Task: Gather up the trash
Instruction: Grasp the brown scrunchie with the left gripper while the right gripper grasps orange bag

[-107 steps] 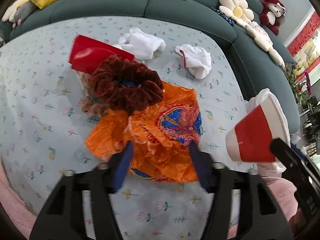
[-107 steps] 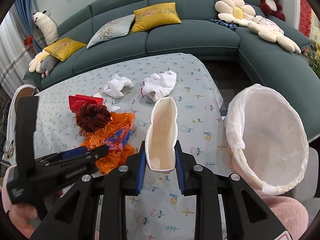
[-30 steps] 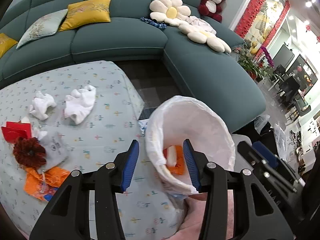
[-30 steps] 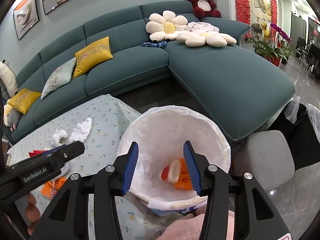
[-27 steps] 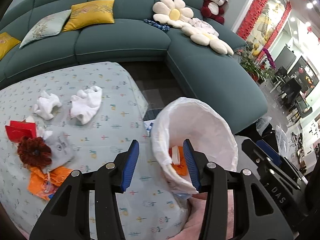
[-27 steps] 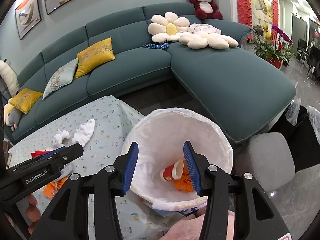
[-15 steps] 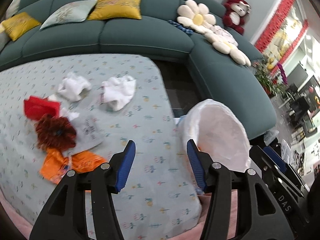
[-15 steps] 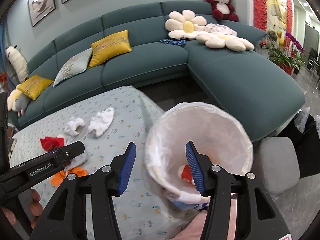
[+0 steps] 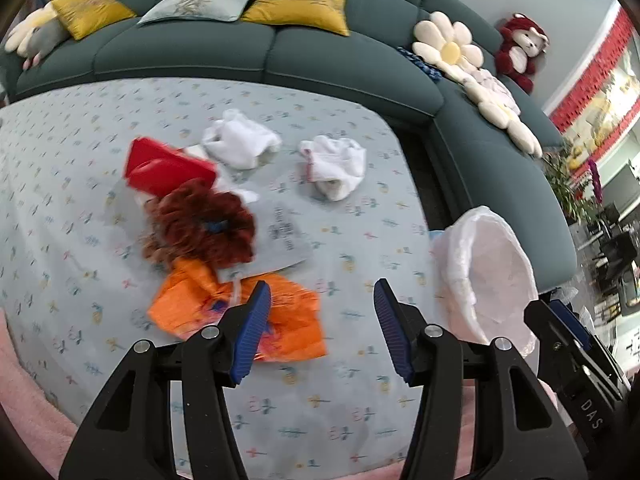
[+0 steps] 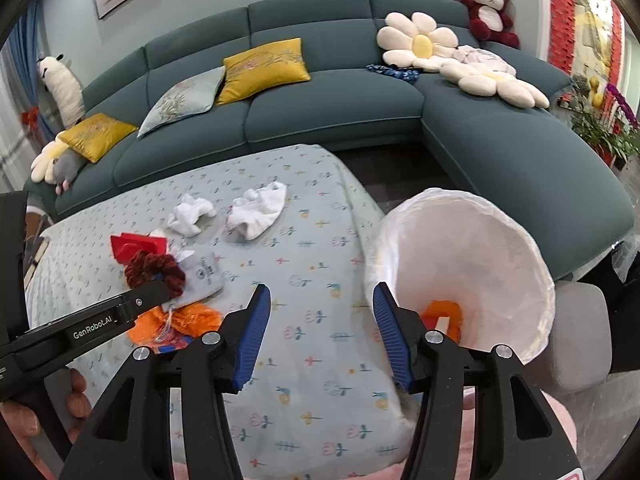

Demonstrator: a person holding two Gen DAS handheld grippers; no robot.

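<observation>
On the flowered tablecloth lie an orange wrapper (image 9: 200, 308), a red-brown scrunchie (image 9: 200, 220), a red packet (image 9: 164, 166), a grey pouch (image 9: 286, 240) and two crumpled white tissues (image 9: 240, 142) (image 9: 336, 164). My left gripper (image 9: 320, 328) hovers just right of the orange wrapper, open and empty. My right gripper (image 10: 320, 332) hangs over the cloth beside the white-lined bin (image 10: 472, 240). Its jaws are opening with nothing between them. Orange and red trash (image 10: 444, 314) shows at the bin's bottom. The left gripper's finger (image 10: 120, 312) crosses the scrunchie (image 10: 152, 268).
A teal corner sofa (image 10: 340, 112) with yellow cushions and flower pillows wraps the table's far side. The bin (image 9: 496, 264) stands off the table's right edge beside a grey stool (image 10: 580, 340). A hand (image 10: 76, 400) grips the left tool.
Both grippers swung left, away from above the bin and back over the table. The bin slid to the right in both views, and both pairs of jaws spread a little wider.
</observation>
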